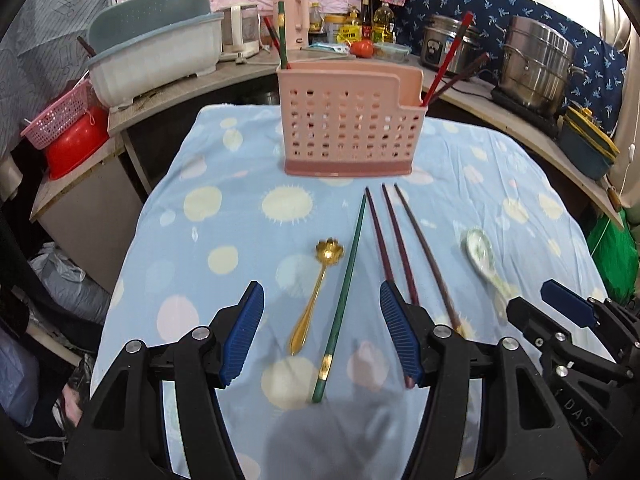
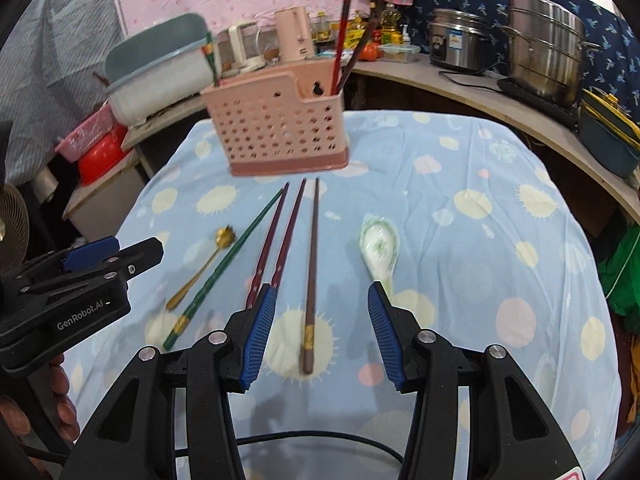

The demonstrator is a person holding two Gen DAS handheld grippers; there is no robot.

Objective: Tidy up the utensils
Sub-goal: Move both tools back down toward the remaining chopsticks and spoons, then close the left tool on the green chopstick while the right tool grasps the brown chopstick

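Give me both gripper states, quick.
Left gripper: open, holding nothing, above the green chopstick.
Right gripper: open, holding nothing, above a brown chopstick.

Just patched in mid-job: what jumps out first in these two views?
The pink holder stands at the far end of the blue spotted cloth, with a few chopsticks already in it. In front of it lie a green chopstick, three dark chopsticks, a gold spoon on the left and a white spoon on the right. Both tools, left and right, are open and hold nothing.
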